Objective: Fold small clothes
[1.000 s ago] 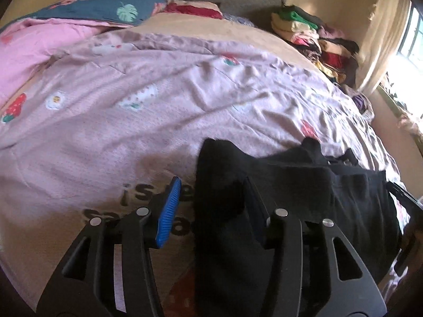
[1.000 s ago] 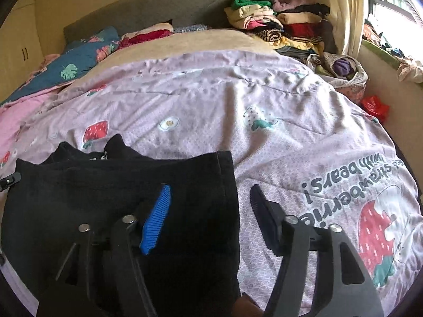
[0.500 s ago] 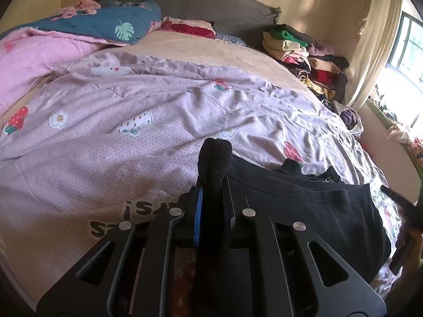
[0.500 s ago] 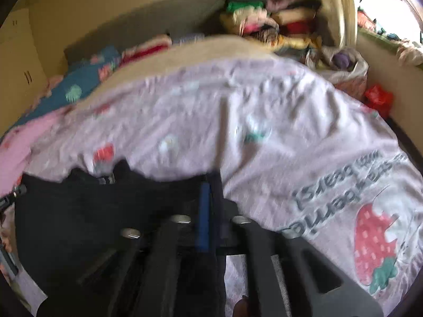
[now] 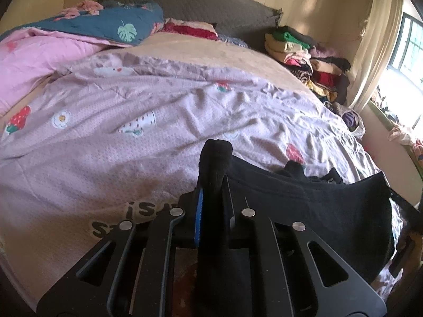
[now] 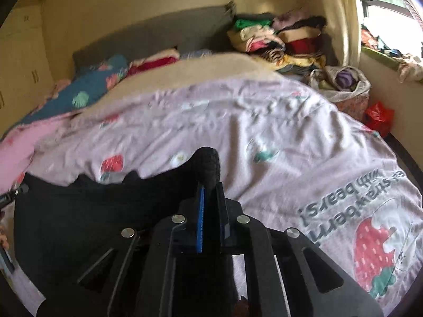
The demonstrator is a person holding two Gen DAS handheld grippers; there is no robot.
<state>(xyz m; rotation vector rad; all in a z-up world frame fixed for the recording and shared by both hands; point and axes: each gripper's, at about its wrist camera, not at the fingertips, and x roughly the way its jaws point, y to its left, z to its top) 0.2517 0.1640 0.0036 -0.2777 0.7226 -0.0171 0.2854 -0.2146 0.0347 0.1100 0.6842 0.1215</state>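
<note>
A black garment (image 5: 330, 211) lies at the near edge of the bed on a lilac strawberry-print duvet (image 5: 132, 137). My left gripper (image 5: 212, 185) is shut on the garment's left corner, with a tuft of black cloth sticking up between the fingers. In the right wrist view my right gripper (image 6: 210, 187) is shut on the garment's (image 6: 87, 211) right corner, lifted off the duvet (image 6: 290, 142). The cloth hangs stretched between the two grippers.
A pink blanket (image 5: 39, 60) and a blue leaf-print pillow (image 5: 113, 23) lie at the far left. A stack of folded clothes (image 5: 304, 52) stands by the grey headboard (image 5: 198, 2). A bag of clothes (image 6: 341, 82) and a red bag (image 6: 379, 116) sit right of the bed.
Both grippers went from open around the garment's corners to shut on them. Both have lifted, raising the garment's near edge off the duvet.
</note>
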